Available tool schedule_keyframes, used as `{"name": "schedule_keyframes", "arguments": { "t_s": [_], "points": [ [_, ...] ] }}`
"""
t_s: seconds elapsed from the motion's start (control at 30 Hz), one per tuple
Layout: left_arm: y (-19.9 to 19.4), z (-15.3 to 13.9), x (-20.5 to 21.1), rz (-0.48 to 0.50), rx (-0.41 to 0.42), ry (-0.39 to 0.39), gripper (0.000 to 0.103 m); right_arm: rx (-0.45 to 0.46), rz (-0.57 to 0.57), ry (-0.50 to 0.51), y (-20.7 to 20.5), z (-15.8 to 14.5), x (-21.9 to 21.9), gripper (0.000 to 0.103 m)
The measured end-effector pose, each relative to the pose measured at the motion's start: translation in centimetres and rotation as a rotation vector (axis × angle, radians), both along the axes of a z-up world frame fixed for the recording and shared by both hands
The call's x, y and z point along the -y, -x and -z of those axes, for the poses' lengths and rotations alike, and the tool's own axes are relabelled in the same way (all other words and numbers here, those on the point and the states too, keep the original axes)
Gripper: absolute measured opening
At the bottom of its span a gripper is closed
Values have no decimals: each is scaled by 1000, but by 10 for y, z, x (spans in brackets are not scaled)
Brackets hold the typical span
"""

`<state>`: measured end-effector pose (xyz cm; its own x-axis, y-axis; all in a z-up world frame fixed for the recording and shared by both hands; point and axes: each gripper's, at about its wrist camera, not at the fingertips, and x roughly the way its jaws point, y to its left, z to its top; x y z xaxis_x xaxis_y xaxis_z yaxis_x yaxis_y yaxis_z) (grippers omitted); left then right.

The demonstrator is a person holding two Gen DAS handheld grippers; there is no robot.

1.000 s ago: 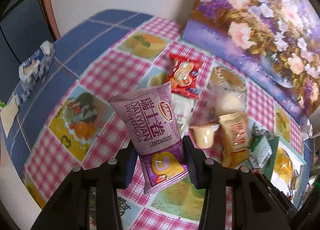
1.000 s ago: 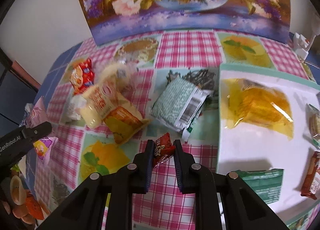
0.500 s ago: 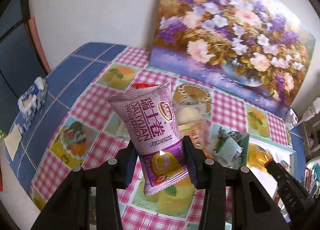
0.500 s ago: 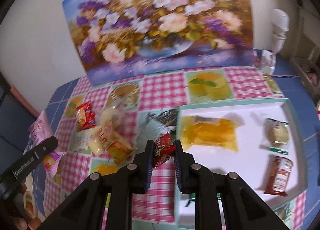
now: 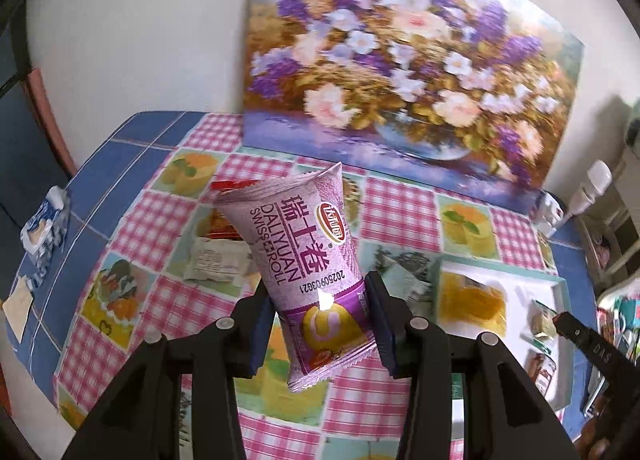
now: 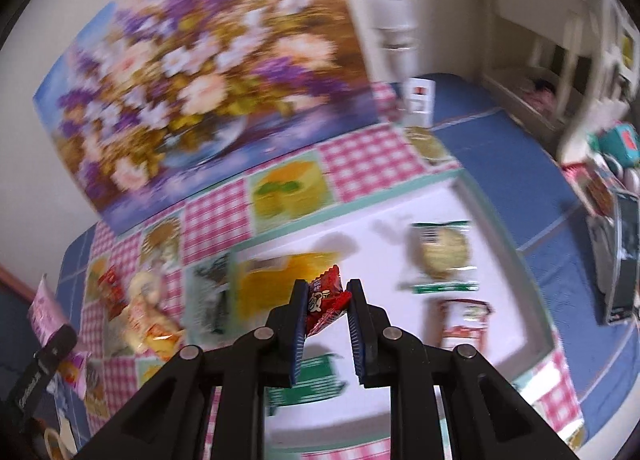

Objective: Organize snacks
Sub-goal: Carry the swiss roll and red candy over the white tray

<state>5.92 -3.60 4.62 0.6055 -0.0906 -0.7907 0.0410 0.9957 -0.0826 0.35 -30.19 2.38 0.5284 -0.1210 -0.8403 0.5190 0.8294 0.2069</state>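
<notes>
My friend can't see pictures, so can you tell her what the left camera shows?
The left gripper is shut on a purple Swiss roll packet, held above a pink checked tablecloth. More snacks lie below it, a white tray with a yellow packet sits to the right, and a flower painting leans on the wall behind.

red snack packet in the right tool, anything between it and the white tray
Nothing visible blocks it. The right tool is shut on the red snack packet in the air above the white tray. The tray already holds several snacks, but bare white floor shows around them.
</notes>
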Motion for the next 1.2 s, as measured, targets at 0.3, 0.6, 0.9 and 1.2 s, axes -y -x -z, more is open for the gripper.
{"name": "schedule_keyframes", "arguments": {
  "t_s": [0.3, 0.6, 0.9, 1.2],
  "points": [
    [12, 4, 62, 145, -14, -10, 46, 1, 143, -29, 29, -4, 54, 21],
    [26, 16, 126, 299, -29, -41, 46, 5, 197, -55, 43, -2, 79, 21],
    [25, 52, 171, 391, -85, -76, 46, -65, 182, -91, 35, 27, 84, 21],
    [23, 80, 202, 460, -125, -101, 46, -163, 148, -141, 21, 68, 80, 21]
  ]
}}
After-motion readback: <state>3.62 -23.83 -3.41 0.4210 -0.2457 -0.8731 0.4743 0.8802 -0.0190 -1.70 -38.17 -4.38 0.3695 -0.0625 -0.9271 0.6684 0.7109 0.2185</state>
